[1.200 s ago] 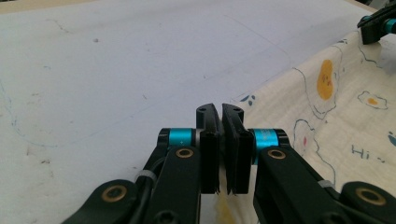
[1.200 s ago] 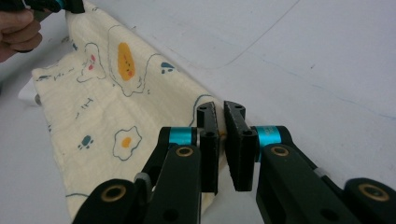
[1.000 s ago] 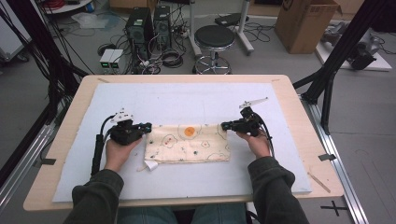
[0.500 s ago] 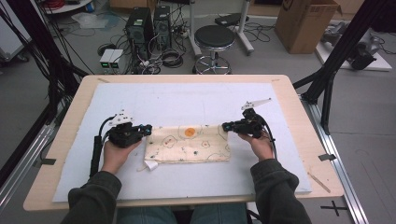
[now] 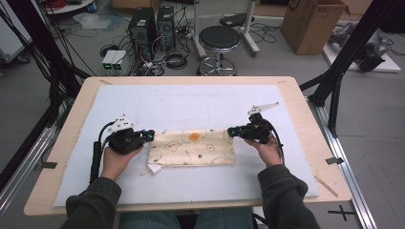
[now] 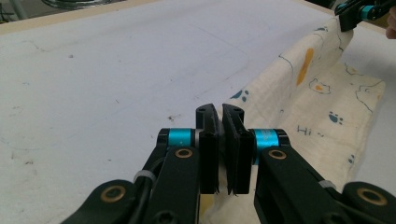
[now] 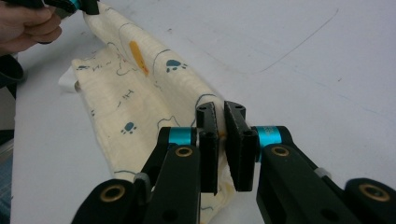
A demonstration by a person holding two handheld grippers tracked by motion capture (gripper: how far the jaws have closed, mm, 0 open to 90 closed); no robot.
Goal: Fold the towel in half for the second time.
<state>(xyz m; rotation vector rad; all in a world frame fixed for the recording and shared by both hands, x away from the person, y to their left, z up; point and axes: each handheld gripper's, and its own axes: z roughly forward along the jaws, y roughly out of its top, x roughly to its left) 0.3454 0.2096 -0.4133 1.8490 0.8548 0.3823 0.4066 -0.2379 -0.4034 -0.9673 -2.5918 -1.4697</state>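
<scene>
High view, cream printed cloth (image 5: 193,148) mid-desk on white mat (image 5: 191,105), left gripper (image 5: 149,136) and right gripper (image 5: 231,130) at its far corners, left gripper view, jaws clamped on cloth edge, right gripper view, jaws clamped on cloth corner

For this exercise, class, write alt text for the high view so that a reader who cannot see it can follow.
A person at a table holds a folded cream cloth with printed paw marks by its two far corners, the left gripper shut on one and the right gripper on the other. The cloth lies on a white mat covering the wooden table.
</scene>
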